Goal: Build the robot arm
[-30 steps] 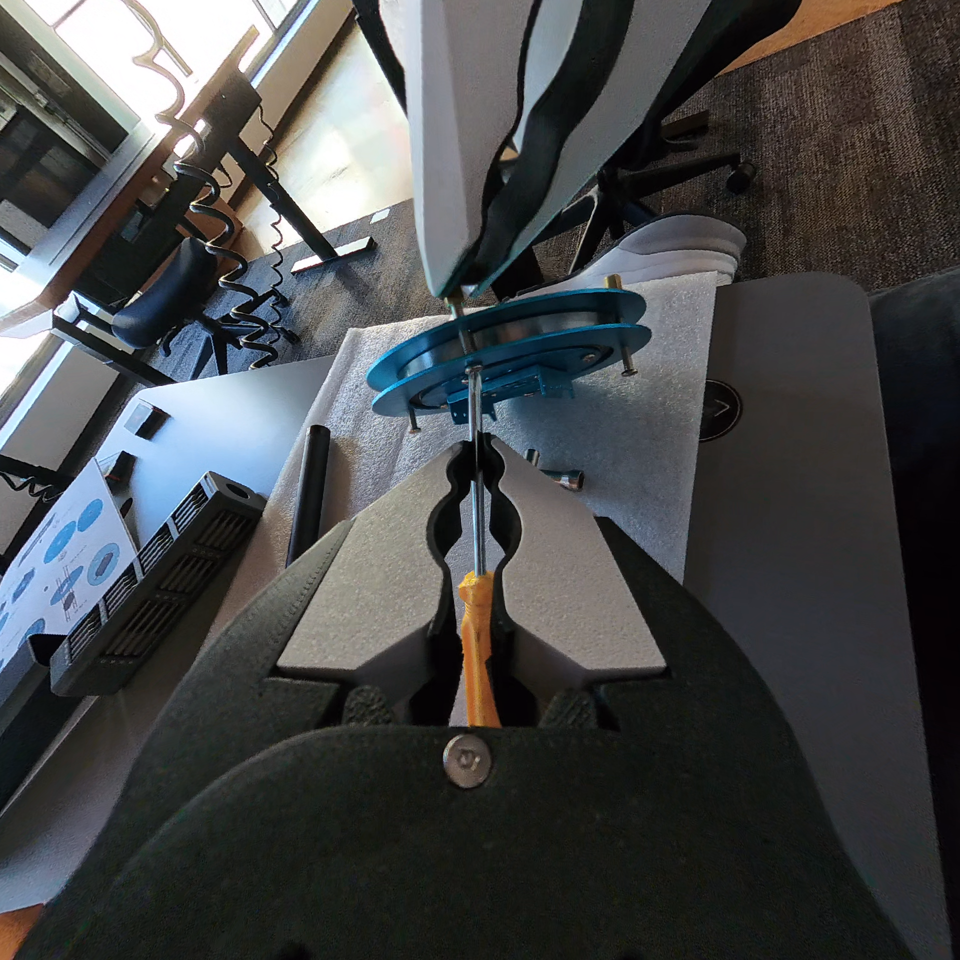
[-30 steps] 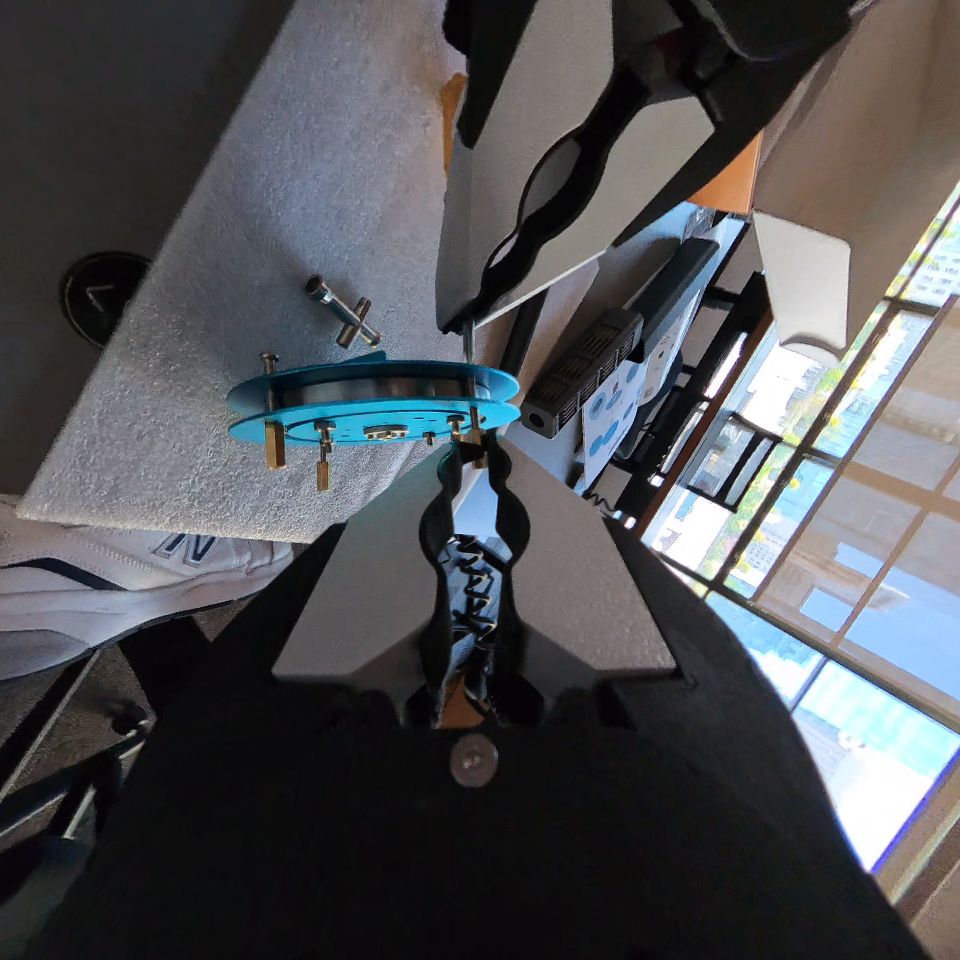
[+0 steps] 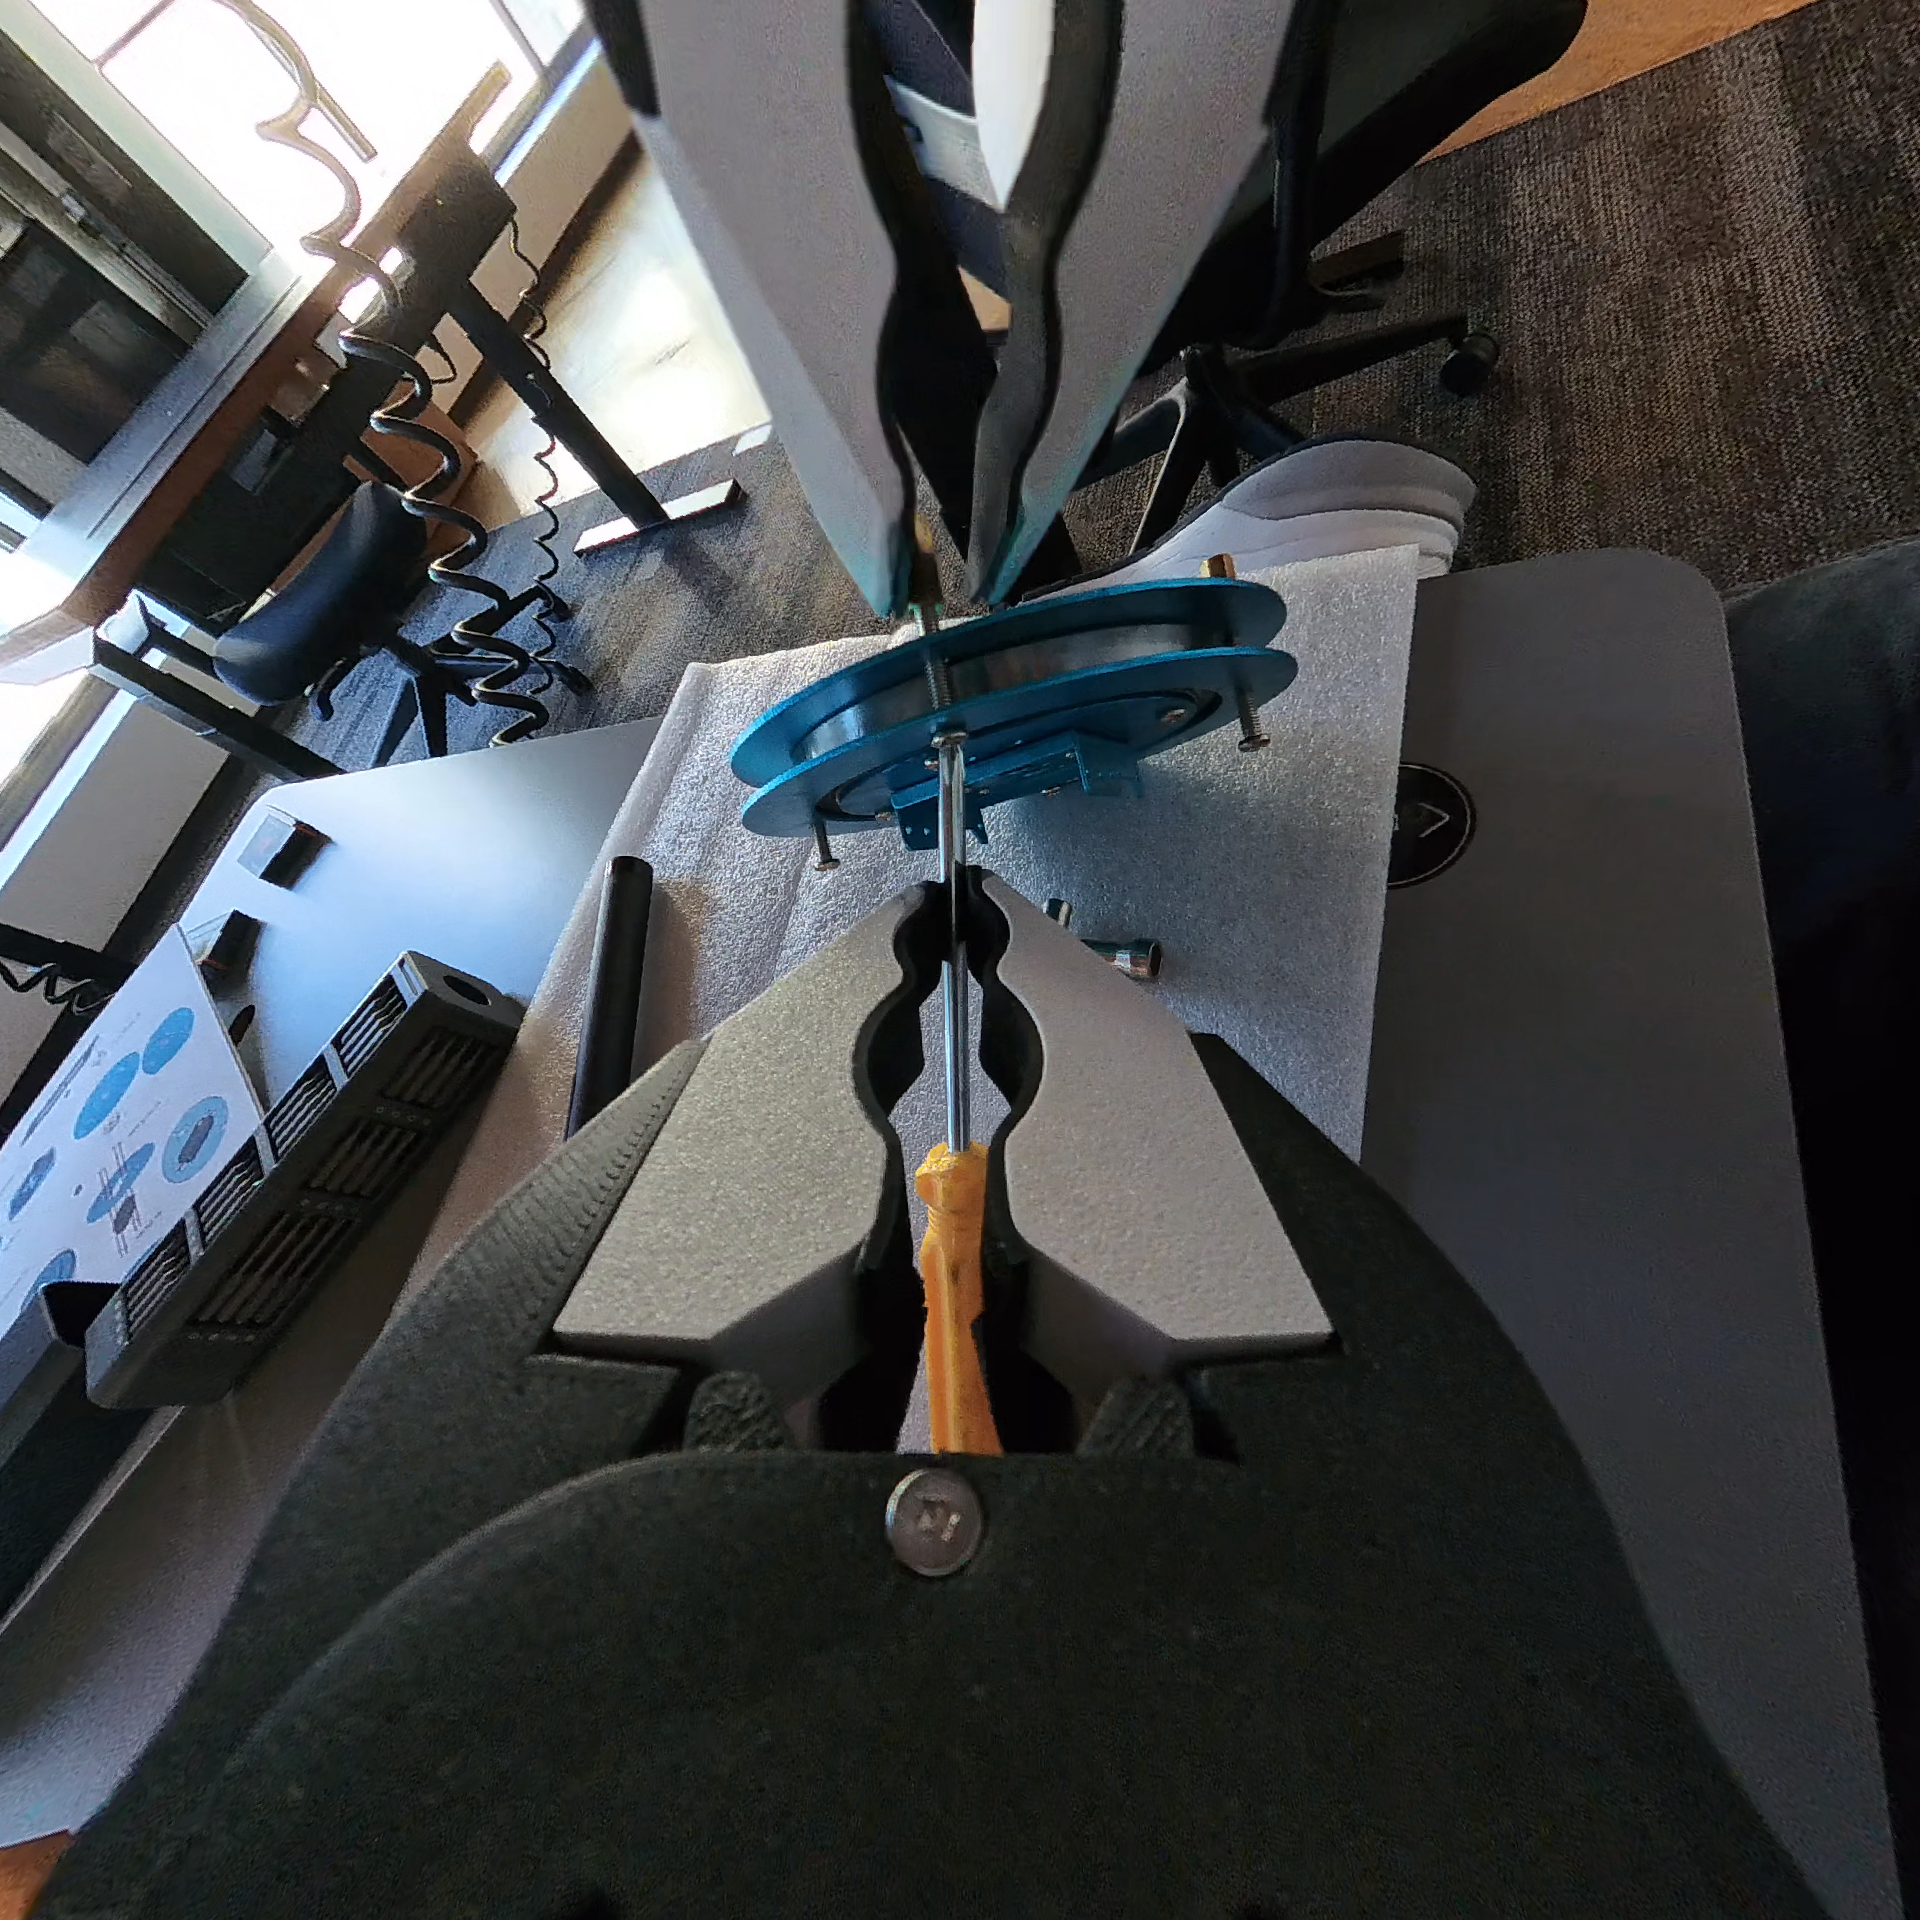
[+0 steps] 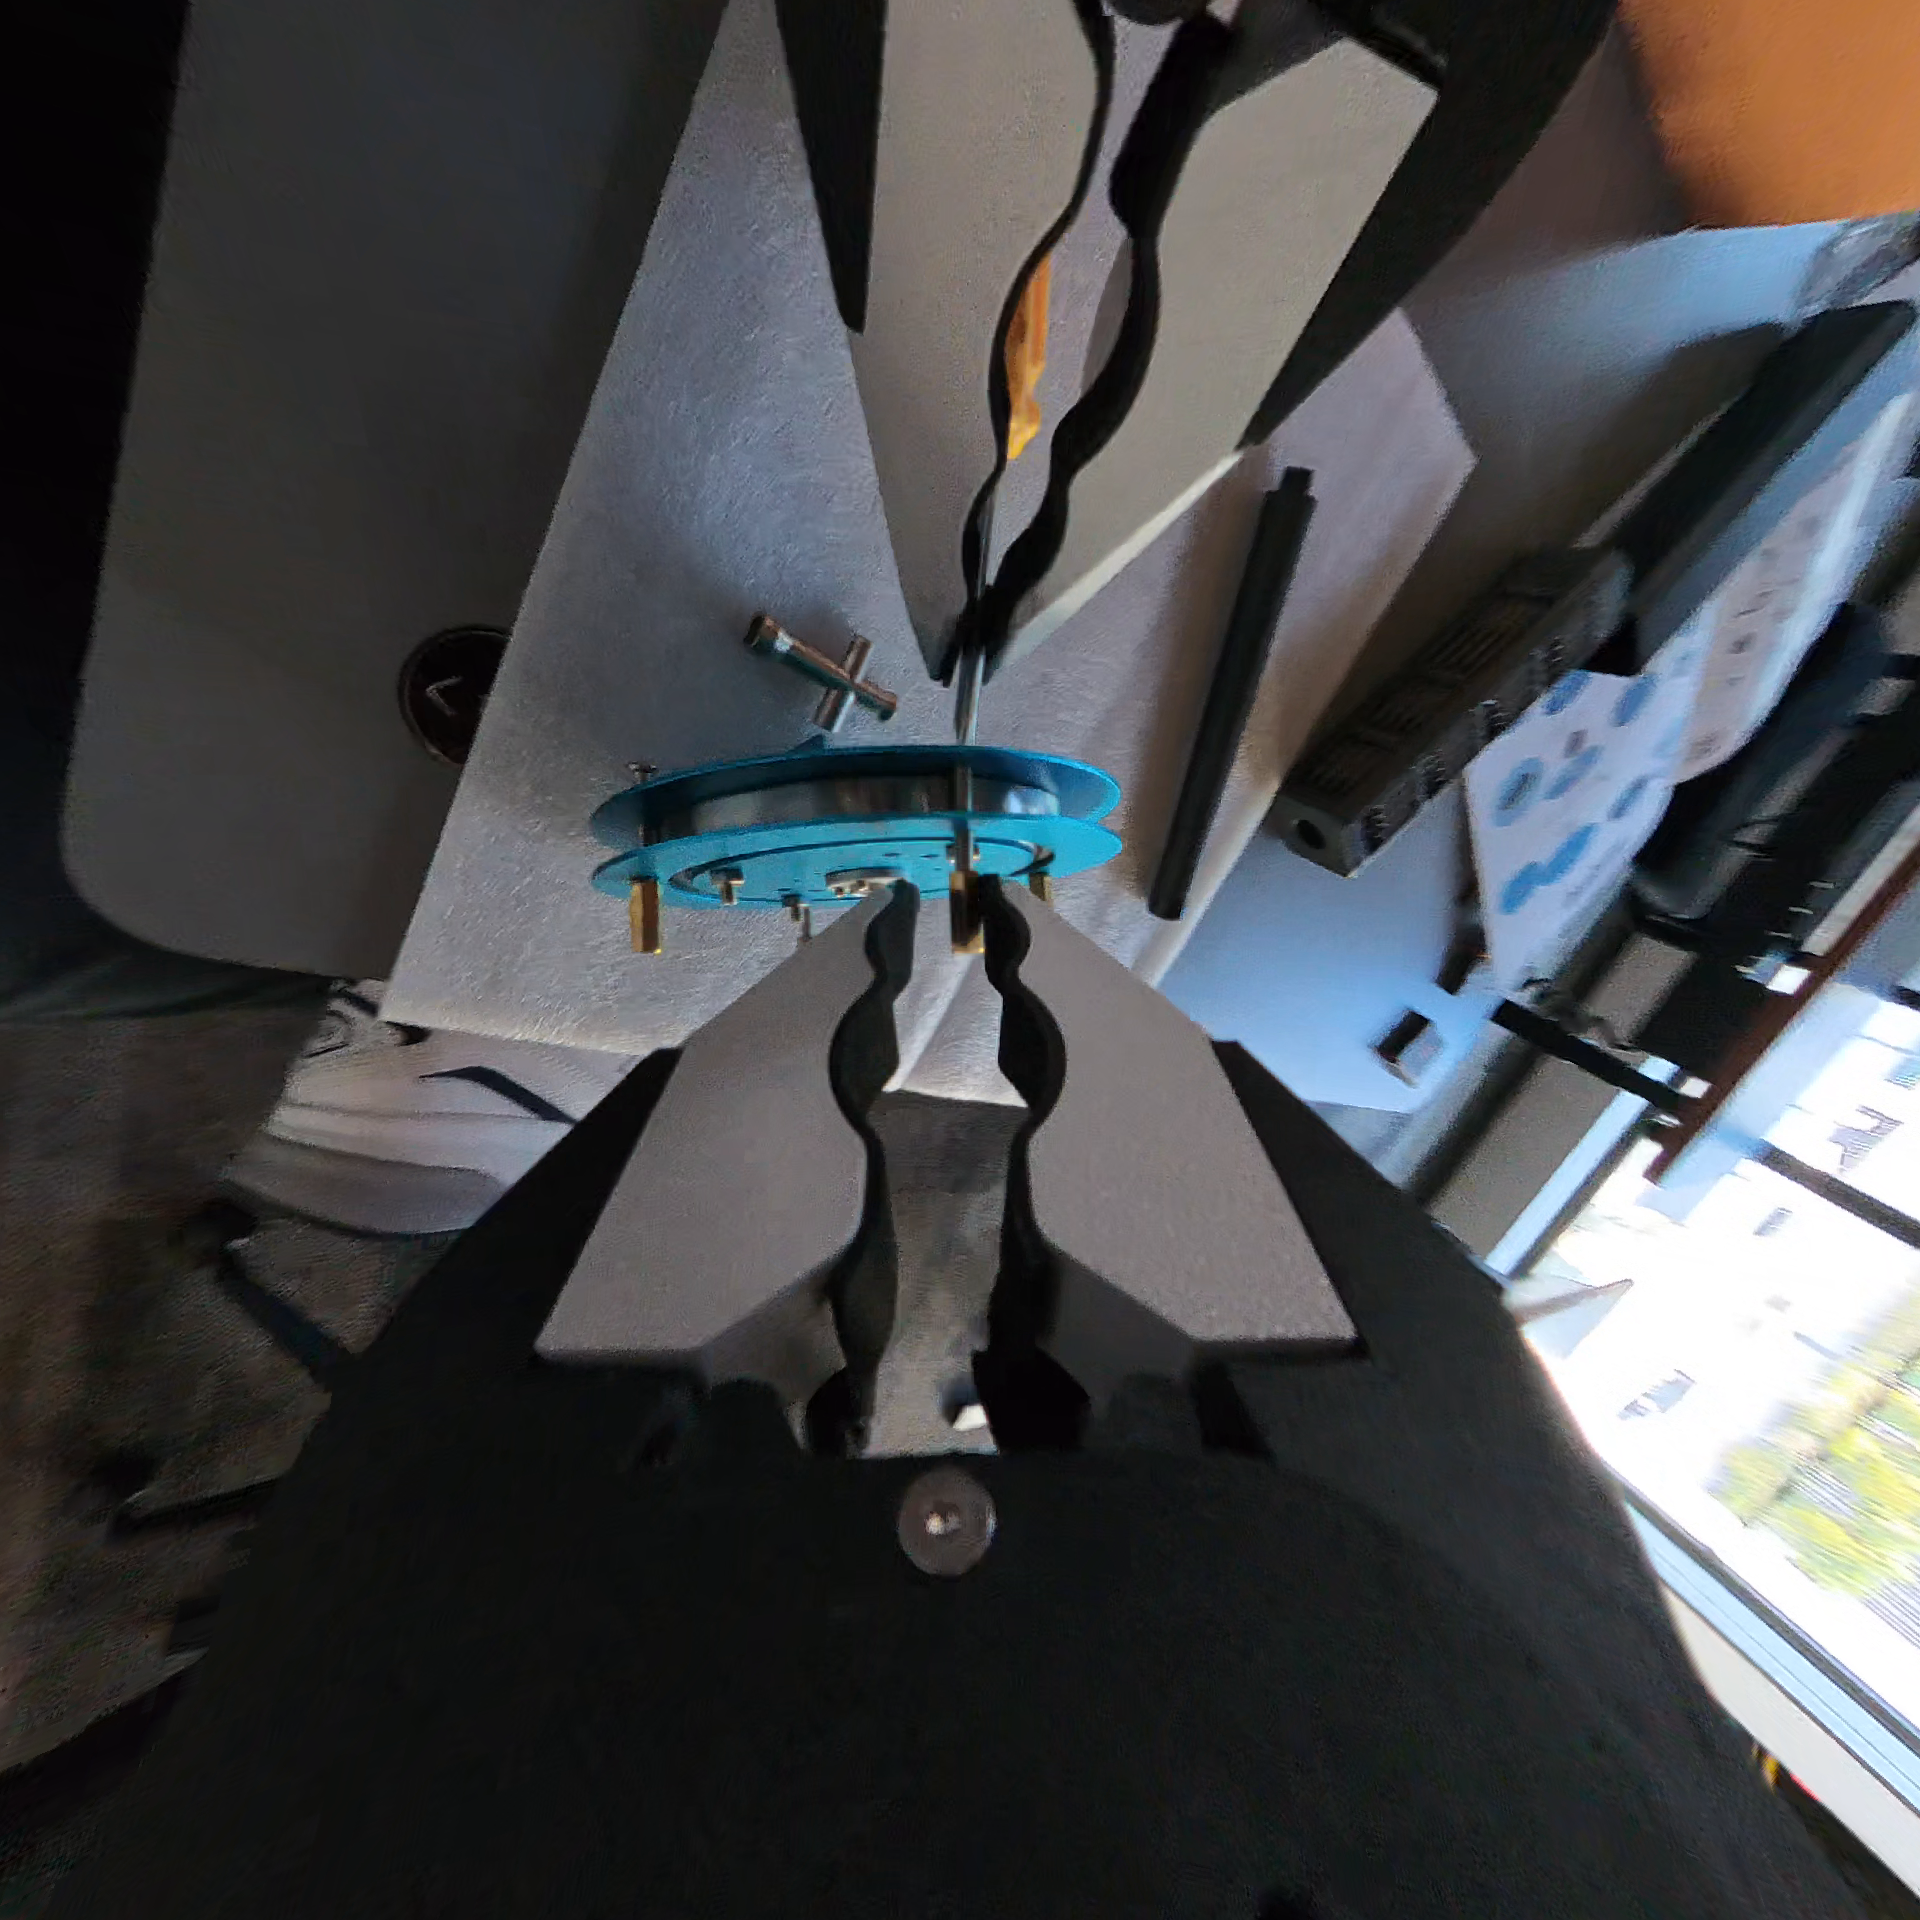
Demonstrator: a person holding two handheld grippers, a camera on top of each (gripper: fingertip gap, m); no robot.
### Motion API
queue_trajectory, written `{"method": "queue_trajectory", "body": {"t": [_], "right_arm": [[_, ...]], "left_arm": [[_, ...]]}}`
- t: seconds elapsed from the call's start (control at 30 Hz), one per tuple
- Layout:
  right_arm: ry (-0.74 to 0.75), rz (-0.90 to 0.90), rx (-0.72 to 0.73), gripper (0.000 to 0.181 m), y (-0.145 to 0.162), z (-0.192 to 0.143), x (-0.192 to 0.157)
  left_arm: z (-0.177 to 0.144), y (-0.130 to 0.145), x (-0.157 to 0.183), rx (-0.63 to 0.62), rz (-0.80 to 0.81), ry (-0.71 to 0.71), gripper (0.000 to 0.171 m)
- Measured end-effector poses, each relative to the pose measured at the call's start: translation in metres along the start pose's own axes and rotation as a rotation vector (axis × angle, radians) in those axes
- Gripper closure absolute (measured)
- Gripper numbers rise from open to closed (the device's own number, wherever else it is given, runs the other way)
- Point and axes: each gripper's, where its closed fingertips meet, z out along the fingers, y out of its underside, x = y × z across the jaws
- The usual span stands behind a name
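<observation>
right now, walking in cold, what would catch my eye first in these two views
The blue double-disc assembly stands out, held above the white foam mat between the two grippers. The left gripper is shut on an orange-handled screwdriver whose tip meets a screw on the lower disc. From the opposite side the right gripper has its fingertips around a brass standoff; a small metal cross wrench lies on the mat.

Bright daylight from windows (image 4: 1766, 1299), blown out w/ glare; right wrist view motion-blurred beside jaws; fisheye warp at edges.
</observation>
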Motion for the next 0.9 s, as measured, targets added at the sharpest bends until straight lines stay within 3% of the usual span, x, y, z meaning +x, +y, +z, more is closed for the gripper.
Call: {"method": "queue_trajectory", "body": {"t": [0.07,0.13,0.23,0.37,0.53,0.63,0.7,0.77,0.83,0.9], "right_arm": [[0.093,-0.047,-0.032,0.176,0.002,0.001,0.005],[0.096,-0.038,-0.054,0.176,0.003,0.002,0.006],[-0.067,0.063,-0.036,0.176,0.003,0.002,0.003],[-0.523,0.382,0.019,0.176,0.002,0.003,-0.001],[-1.285,0.936,-0.034,0.177,-0.003,-0.005,-0.012],[-1.541,1.073,-0.017,0.176,-0.006,-0.008,-0.013],[-1.521,1.029,0.053,0.176,-0.007,-0.008,-0.013],[-1.335,0.915,0.134,0.176,-0.006,-0.004,-0.011],[-1.013,0.744,0.199,0.171,-0.005,0.001,-0.004],[-0.644,0.517,0.250,0.149,-0.004,-0.001,0.004]], "left_arm": [[0.000,0.000,0.000,0.000,-0.003,0.000,0.169],[0.000,0.000,-0.001,-0.005,0.004,-0.008,0.169],[0.000,0.000,0.000,-0.008,0.011,-0.010,0.169],[0.001,0.001,-0.001,-0.014,0.022,-0.020,0.169],[0.001,-0.001,0.002,-0.005,0.030,-0.014,0.169],[0.001,-0.001,0.002,-0.001,0.016,-0.002,0.169],[0.001,-0.001,0.002,0.000,0.019,-0.003,0.169],[0.001,-0.001,0.001,0.000,0.014,-0.005,0.169],[0.001,0.000,0.000,-0.002,0.009,-0.002,0.169],[0.001,0.000,0.001,-0.003,0.013,-0.002,0.169]]}}
